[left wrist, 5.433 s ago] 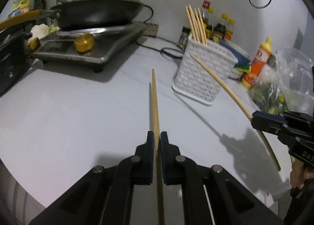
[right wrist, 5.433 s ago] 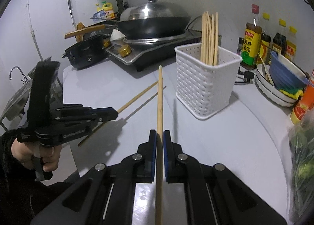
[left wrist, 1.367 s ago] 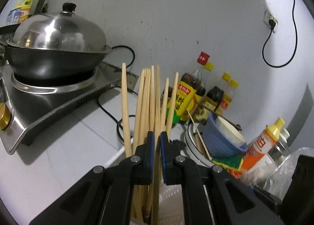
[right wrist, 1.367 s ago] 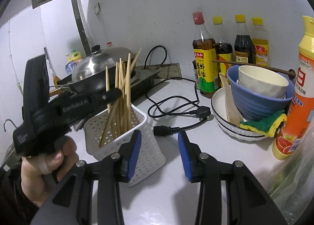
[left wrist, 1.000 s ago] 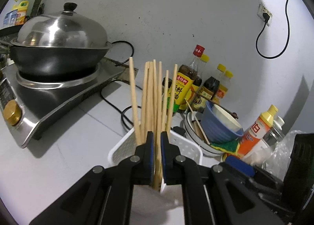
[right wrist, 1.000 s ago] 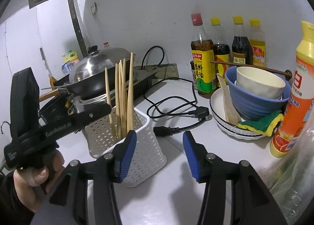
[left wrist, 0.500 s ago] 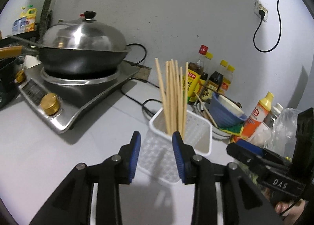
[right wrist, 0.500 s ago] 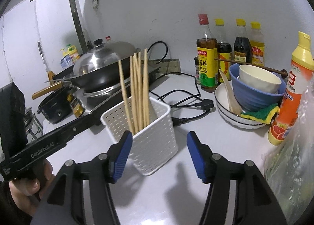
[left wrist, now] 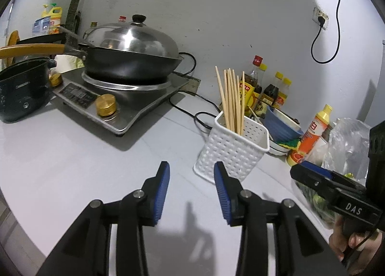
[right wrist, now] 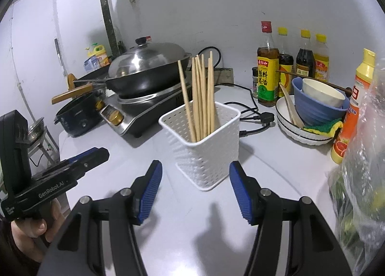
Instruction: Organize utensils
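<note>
A white perforated basket (left wrist: 231, 153) stands on the white counter and holds several wooden chopsticks (left wrist: 232, 100) upright. It also shows in the right wrist view (right wrist: 204, 151) with the chopsticks (right wrist: 201, 98). My left gripper (left wrist: 191, 189) is open and empty, pulled back to the basket's front left. My right gripper (right wrist: 195, 190) is open and empty, just in front of the basket. Each gripper shows in the other's view: the right one (left wrist: 312, 175), the left one (right wrist: 91, 155).
A lidded wok (left wrist: 130, 59) sits on an induction cooker (left wrist: 120, 98) at the back left, beside a dark pot (left wrist: 21, 88). Sauce bottles (right wrist: 267, 71), stacked bowls (right wrist: 315, 107), an orange bottle (right wrist: 351, 112) and a plastic bag (right wrist: 365, 155) crowd the right. Cables (right wrist: 252, 117) lie behind the basket.
Both grippers held a chopstick earlier; those now stand in the basket. The left gripper opened and both have backed away from the basket.
</note>
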Demonstrator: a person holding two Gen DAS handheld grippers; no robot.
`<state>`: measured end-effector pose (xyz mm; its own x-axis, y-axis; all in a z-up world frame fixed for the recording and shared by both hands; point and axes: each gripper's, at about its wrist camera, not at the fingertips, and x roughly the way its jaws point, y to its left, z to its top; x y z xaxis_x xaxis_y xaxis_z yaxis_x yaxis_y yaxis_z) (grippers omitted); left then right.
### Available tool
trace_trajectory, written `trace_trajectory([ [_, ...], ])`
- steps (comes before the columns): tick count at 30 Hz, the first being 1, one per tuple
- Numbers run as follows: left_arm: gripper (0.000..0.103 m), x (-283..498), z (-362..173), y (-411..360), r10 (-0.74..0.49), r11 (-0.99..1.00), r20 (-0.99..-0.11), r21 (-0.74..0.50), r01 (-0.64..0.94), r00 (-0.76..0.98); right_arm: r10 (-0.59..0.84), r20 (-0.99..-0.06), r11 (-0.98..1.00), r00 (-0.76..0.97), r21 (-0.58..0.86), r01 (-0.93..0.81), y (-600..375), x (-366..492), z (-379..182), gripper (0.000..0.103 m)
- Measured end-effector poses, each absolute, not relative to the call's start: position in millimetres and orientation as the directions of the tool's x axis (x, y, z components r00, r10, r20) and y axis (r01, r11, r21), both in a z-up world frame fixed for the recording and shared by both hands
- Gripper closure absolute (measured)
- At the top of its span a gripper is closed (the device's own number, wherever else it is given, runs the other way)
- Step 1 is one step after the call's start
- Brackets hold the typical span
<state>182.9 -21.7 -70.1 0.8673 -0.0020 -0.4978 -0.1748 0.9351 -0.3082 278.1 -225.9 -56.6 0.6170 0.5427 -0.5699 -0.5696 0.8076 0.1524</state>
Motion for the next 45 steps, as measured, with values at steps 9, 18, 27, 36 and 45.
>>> trace_trajectory([
  [9, 0.057, 145.4, -65.9, -16.2, 0.008, 0.938, -0.478, -0.301, -0.172, 0.878, 0.533, -0.572, 0.811, 0.623, 0.136, -0.569, -224.8, 242.9, -57.5, 0.047],
  [18, 0.046, 112.7, -49.3, -18.1, 0.022, 0.946, -0.427, -0.283, -0.157, 0.904, 0.53, -0.562, 0.812, 0.635, 0.12, -0.572, -227.0, 212.5, -51.5, 0.047],
  [27, 0.036, 85.1, -28.4, -24.5, 0.038, 0.959, -0.367, -0.249, -0.138, 0.929, 0.53, -0.539, 0.816, 0.655, 0.112, -0.568, -233.0, 189.1, -41.4, 0.046],
  [36, 0.028, 62.5, -9.4, -26.4, 0.067, 0.964, -0.318, -0.224, -0.144, 0.946, 0.535, -0.494, 0.817, 0.685, 0.097, -0.568, -244.2, 165.9, -22.3, 0.042],
  [45, 0.026, 47.5, 10.8, -36.1, 0.087, 0.976, -0.278, -0.169, -0.138, 0.957, 0.531, -0.446, 0.823, 0.721, 0.069, -0.564, -258.4, 144.0, -2.9, 0.04],
])
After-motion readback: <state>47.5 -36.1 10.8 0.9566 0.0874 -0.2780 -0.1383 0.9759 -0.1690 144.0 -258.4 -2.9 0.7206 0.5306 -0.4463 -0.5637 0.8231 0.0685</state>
